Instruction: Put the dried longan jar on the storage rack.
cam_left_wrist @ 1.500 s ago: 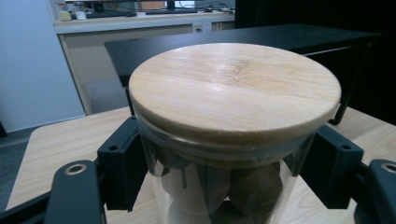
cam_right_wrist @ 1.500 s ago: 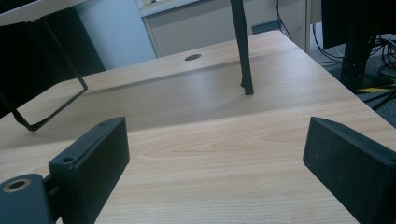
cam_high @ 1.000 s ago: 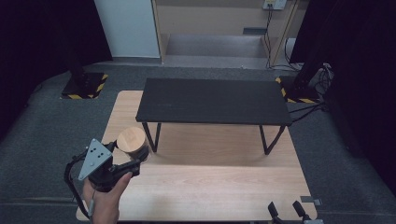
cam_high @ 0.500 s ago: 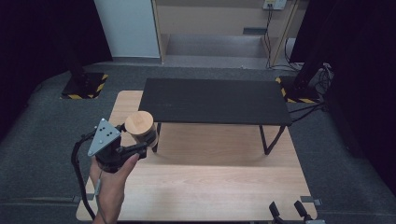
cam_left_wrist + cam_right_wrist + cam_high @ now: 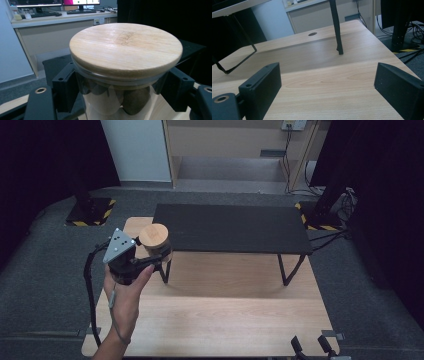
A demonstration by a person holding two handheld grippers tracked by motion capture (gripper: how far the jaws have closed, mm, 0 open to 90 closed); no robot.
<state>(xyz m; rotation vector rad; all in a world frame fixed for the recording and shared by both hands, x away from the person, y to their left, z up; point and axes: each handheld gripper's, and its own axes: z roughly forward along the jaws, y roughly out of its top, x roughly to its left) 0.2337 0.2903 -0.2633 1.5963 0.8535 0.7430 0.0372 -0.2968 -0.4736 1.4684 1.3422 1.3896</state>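
A glass jar with a round wooden lid hangs in the air beside the left end of the black raised shelf. My left gripper is shut on the jar's glass body, just under the lid. Dark rounded pieces show through the glass. A person's hand holds that gripper from below. My right gripper rests low at the table's near right edge, open, with bare wood between its jaws.
The black shelf stands on thin metal legs over the light wooden table. Grey carpet surrounds the table. Stands with yellow-black bases sit at the far left and far right, with cables on the right.
My left gripper has lifted the jar and carried it forward, from over the table's near left part up to the shelf's left end. The right gripper stayed put.
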